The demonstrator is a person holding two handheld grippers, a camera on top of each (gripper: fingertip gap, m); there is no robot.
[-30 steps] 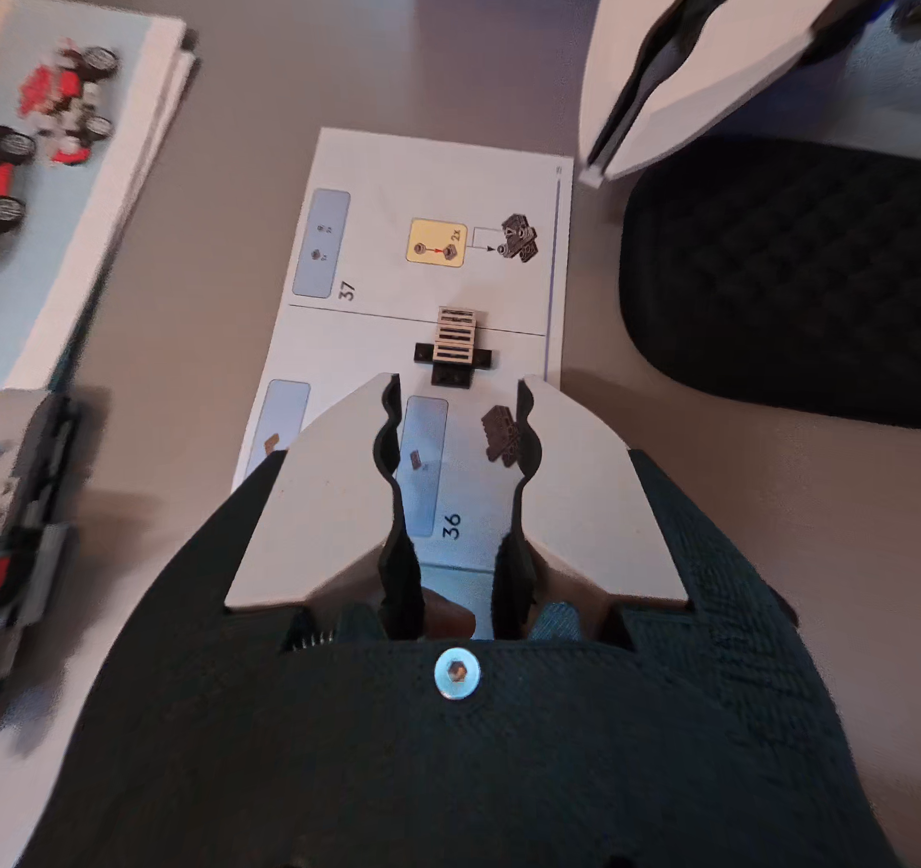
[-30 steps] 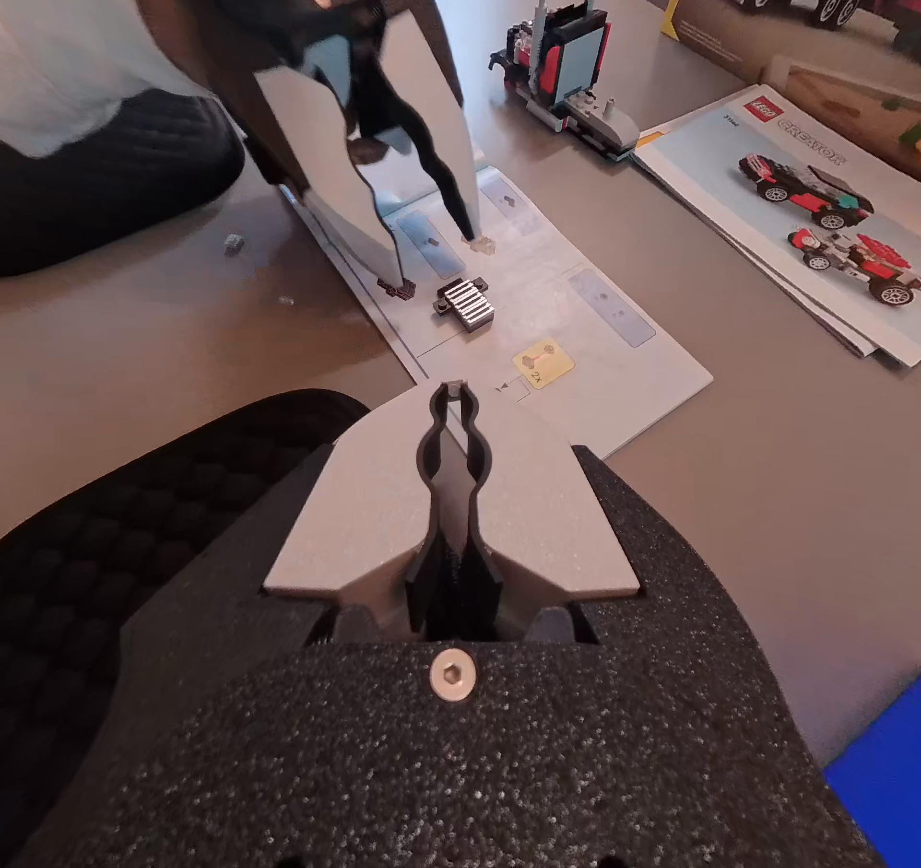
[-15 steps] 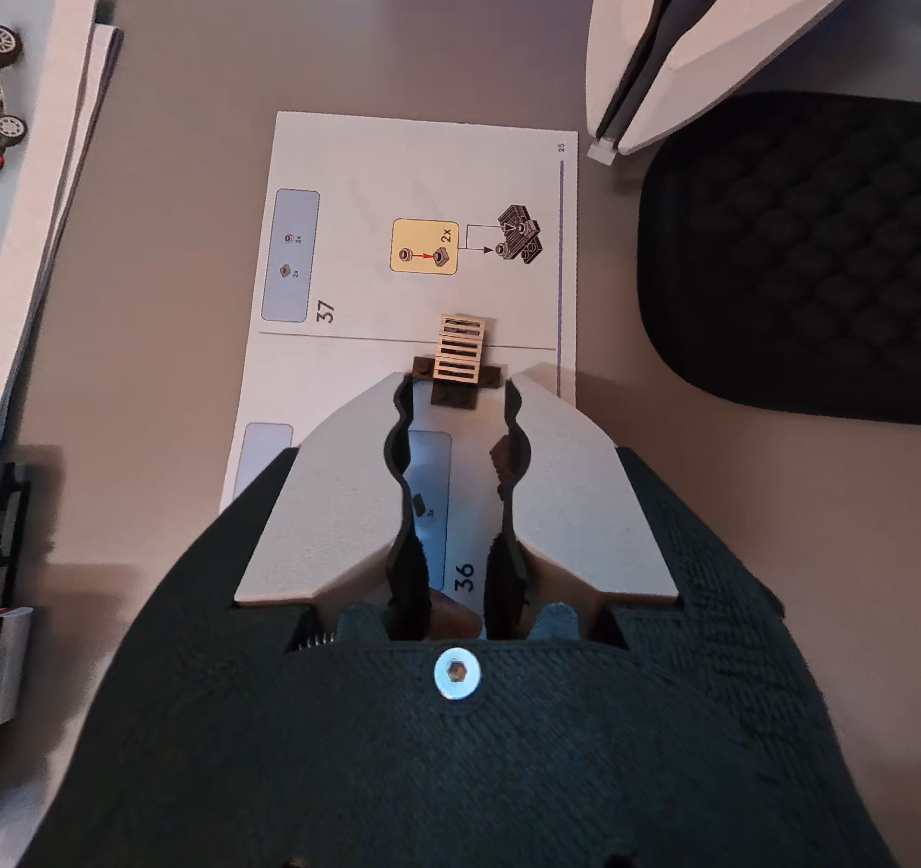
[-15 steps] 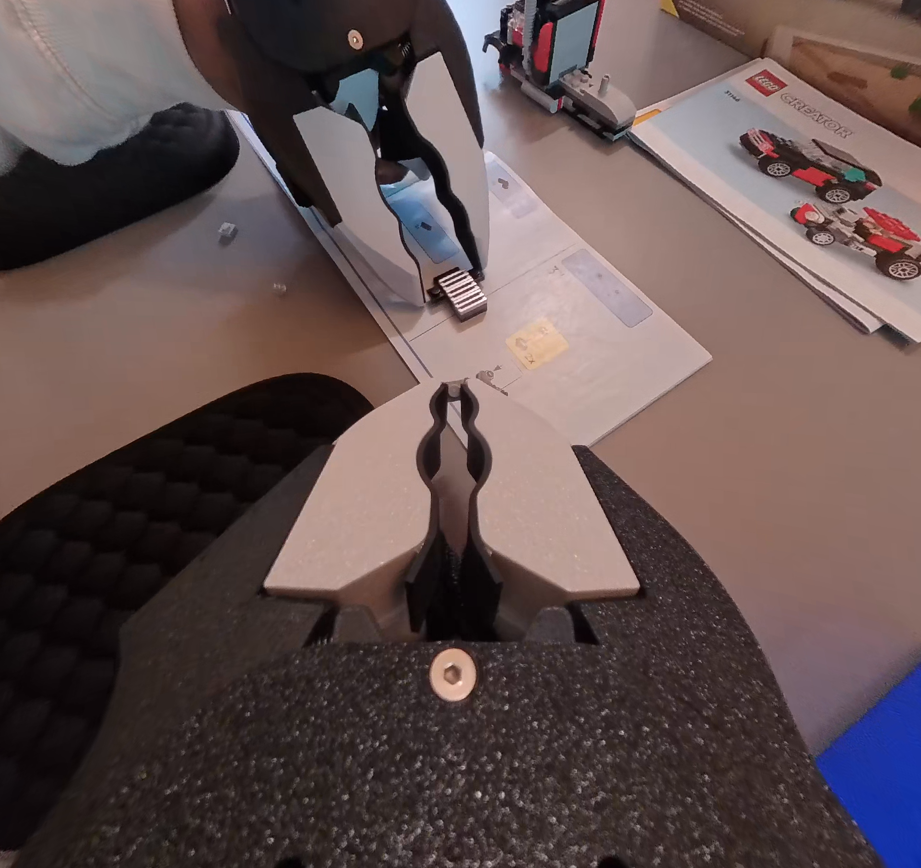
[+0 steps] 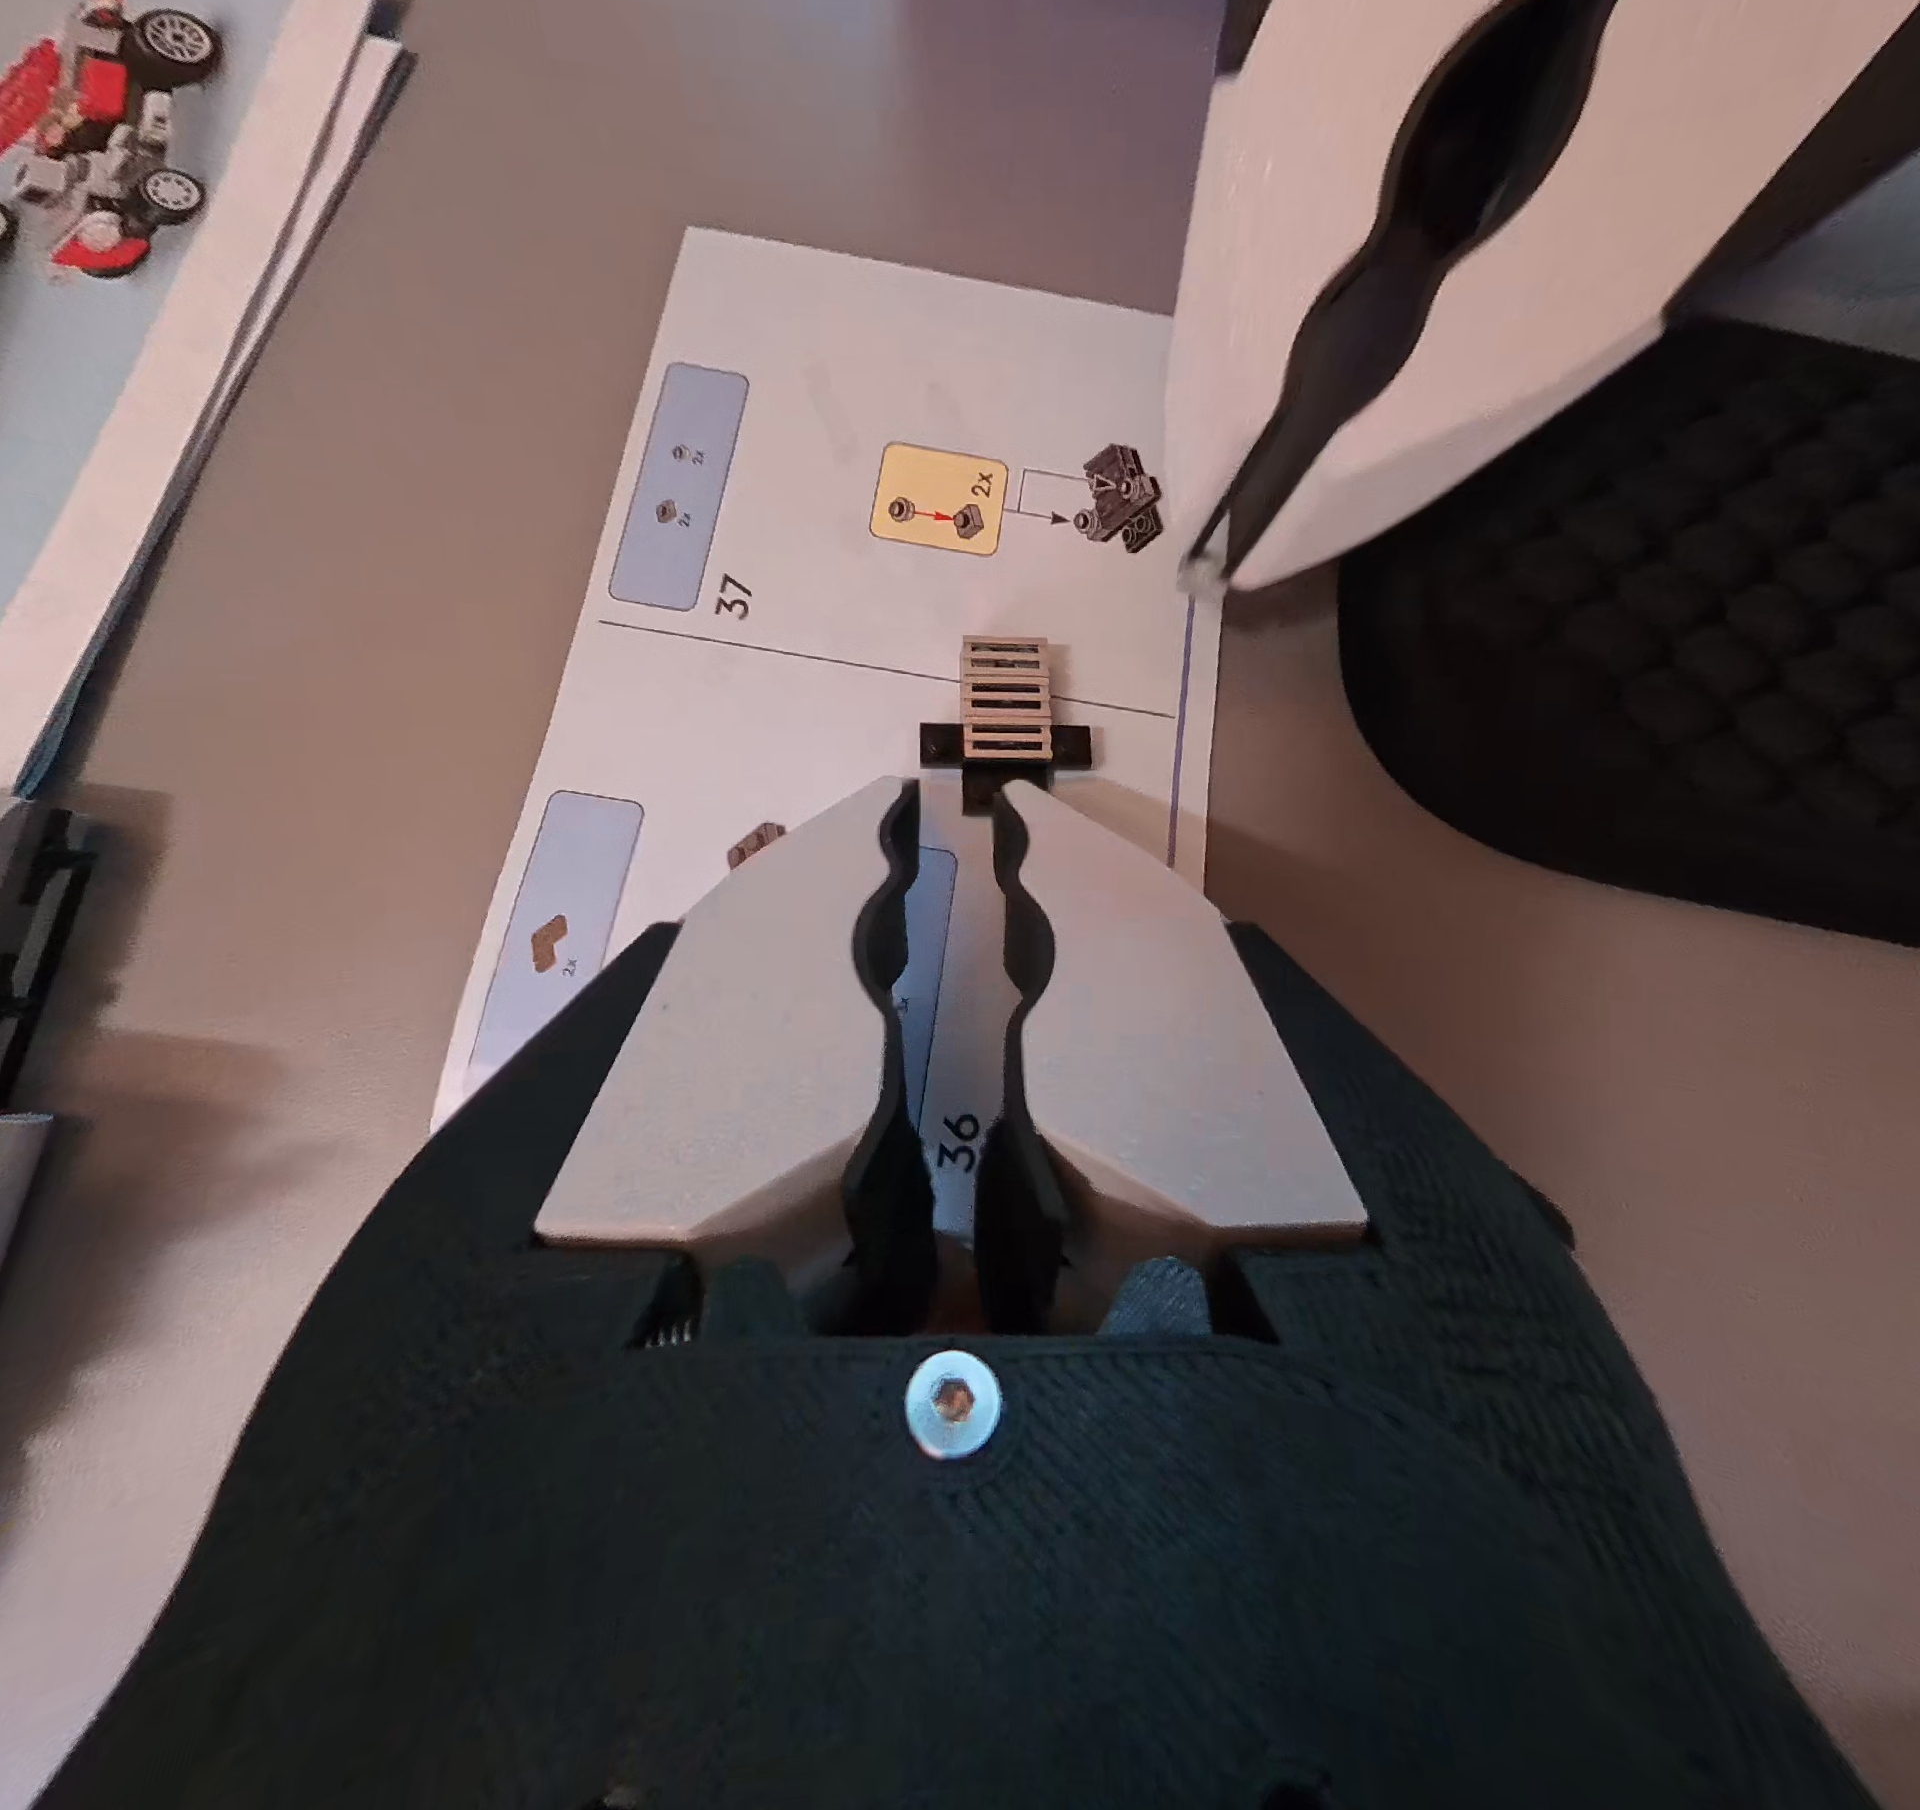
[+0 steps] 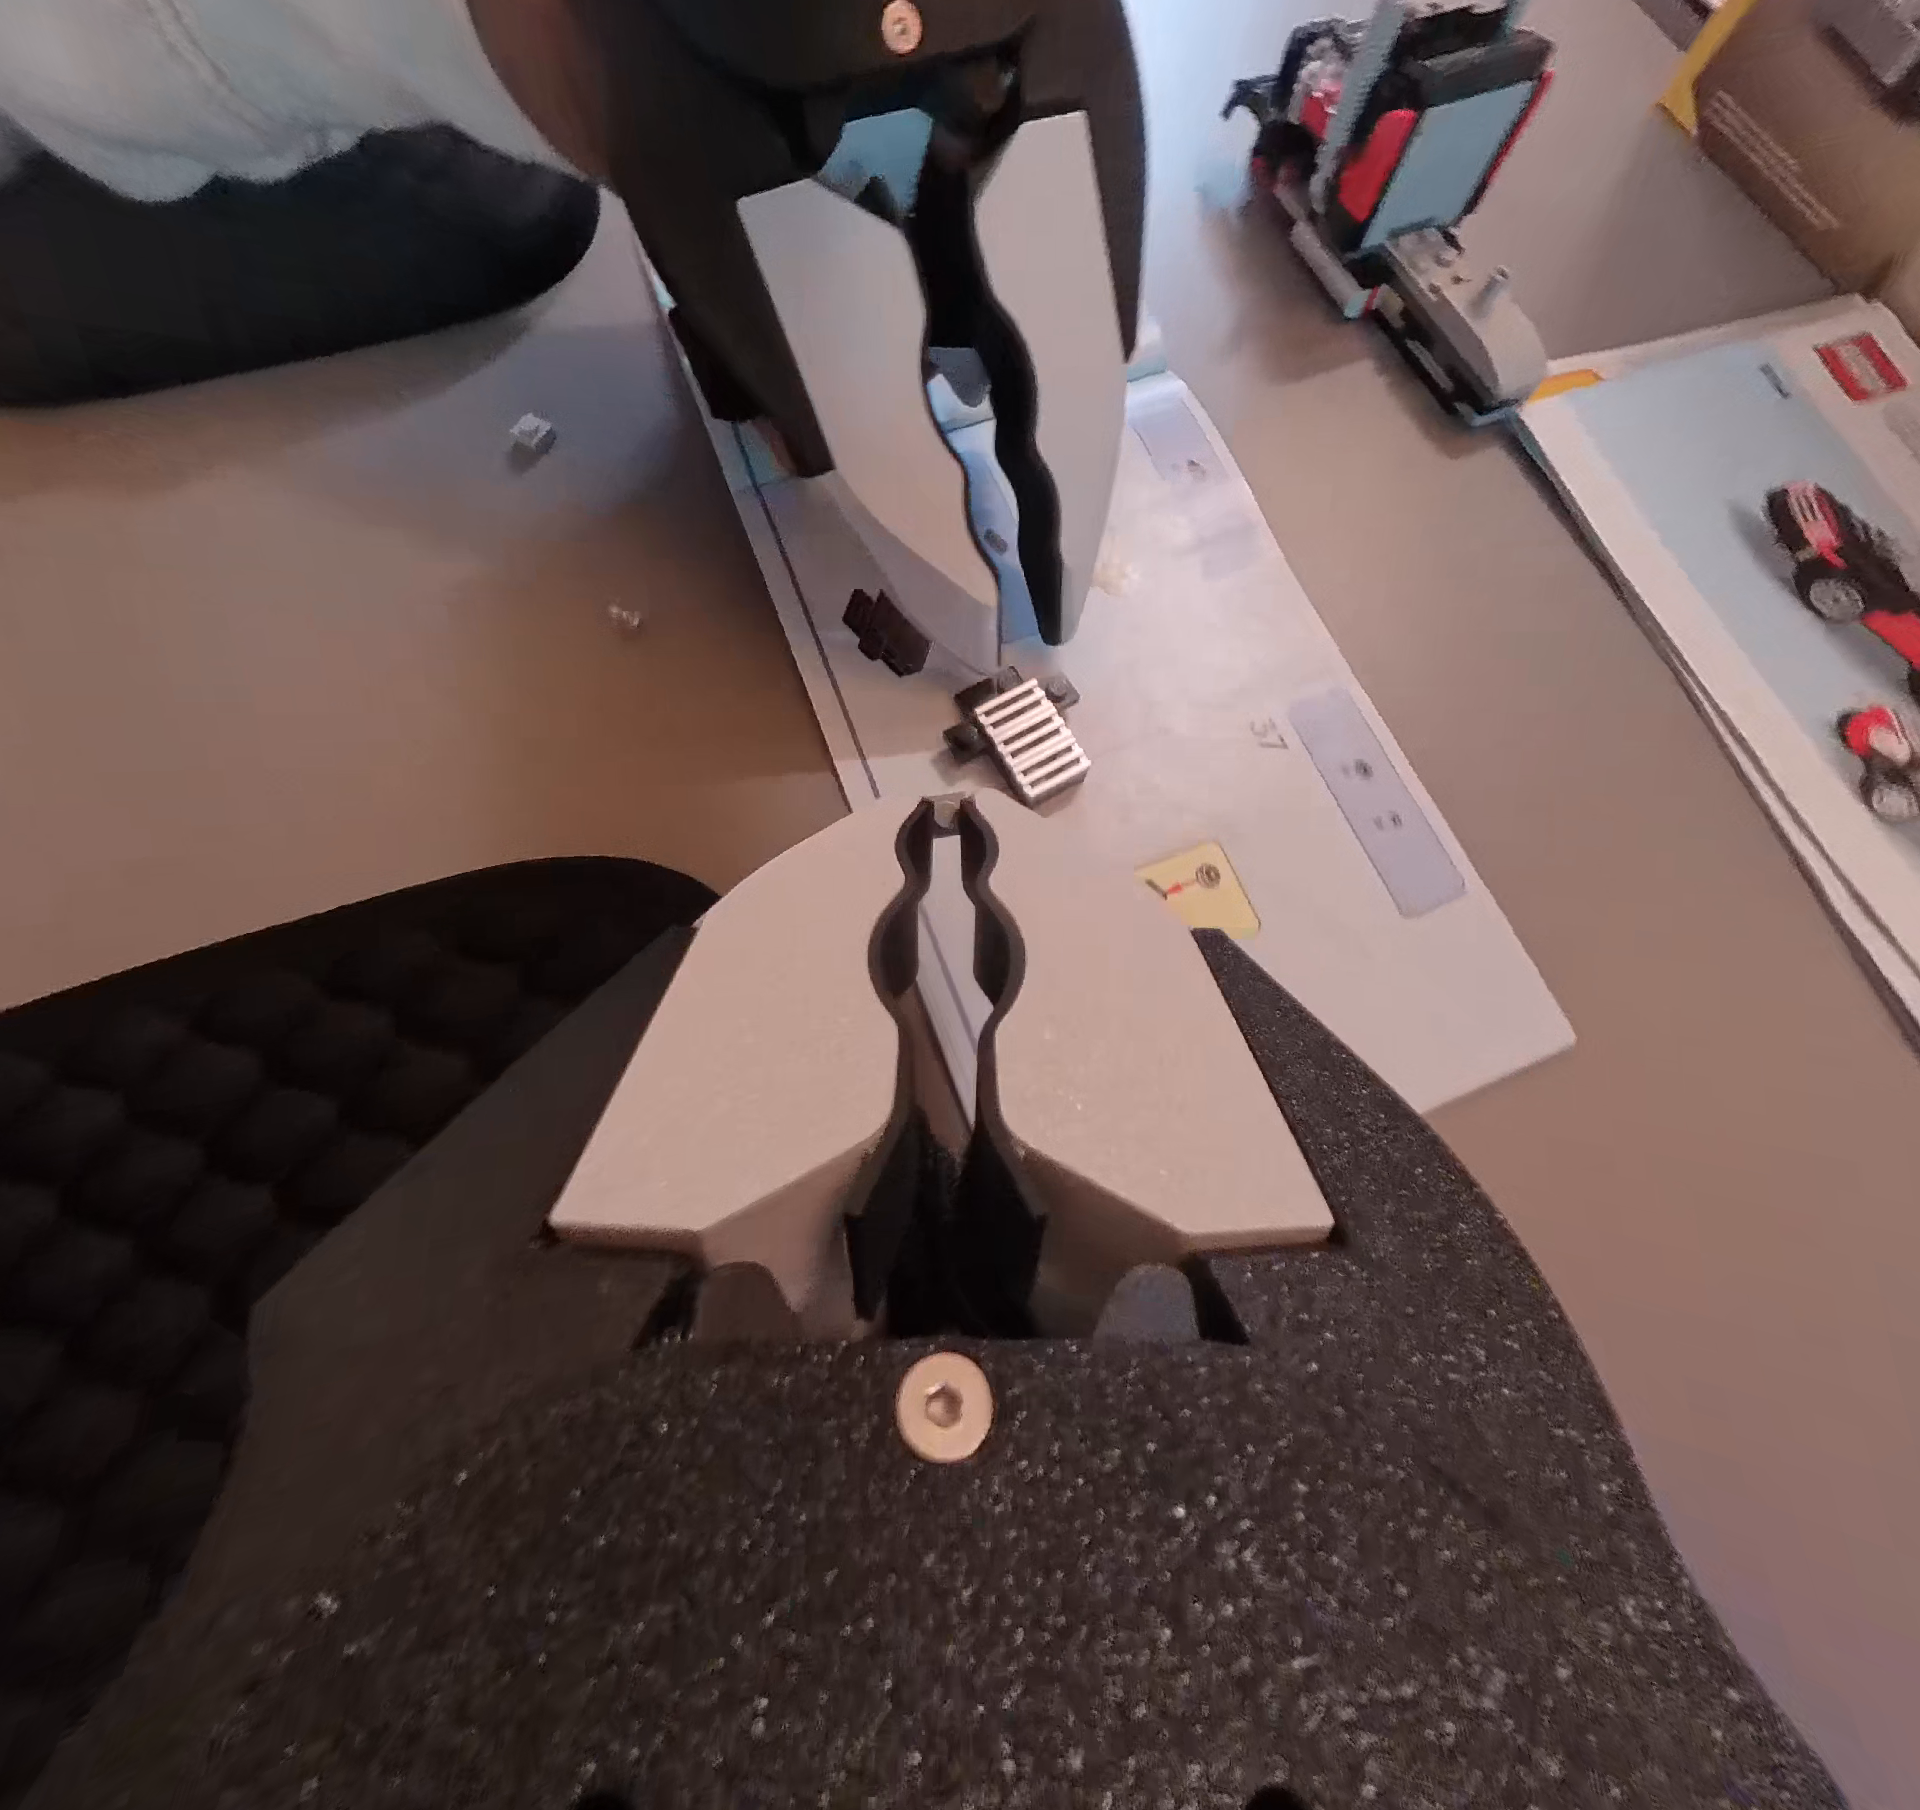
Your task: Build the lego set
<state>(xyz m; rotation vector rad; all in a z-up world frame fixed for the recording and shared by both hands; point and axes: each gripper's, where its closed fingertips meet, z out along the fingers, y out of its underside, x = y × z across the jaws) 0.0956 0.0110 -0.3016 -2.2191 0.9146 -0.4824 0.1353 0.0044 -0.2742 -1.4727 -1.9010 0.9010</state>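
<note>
Two handheld grippers are working over an instruction sheet [image 5: 831, 472] on a grey table. The left gripper [image 5: 958, 804] is reaching with its fingers spread a little, holding nothing; its tips are sitting just short of a small black plate topped by a grey grille tile [image 5: 1005, 711], which is lying on the sheet straight ahead of them. The right gripper [image 6: 943, 811] is pinching a tiny pale piece [image 6: 943, 808] at its very tips, with the grille assembly just beyond them.

The build looks partway along: a partly built truck [image 6: 1392, 191] is standing well beyond the right fingers, while this small sub-assembly is not yet joined to it. A dark piece [image 6: 883, 633] and a few tiny loose bits are waiting to the left of the left fingers.

The pinched piece is too small to identify. The truck is blurred and partly cut off in the left view.
</note>
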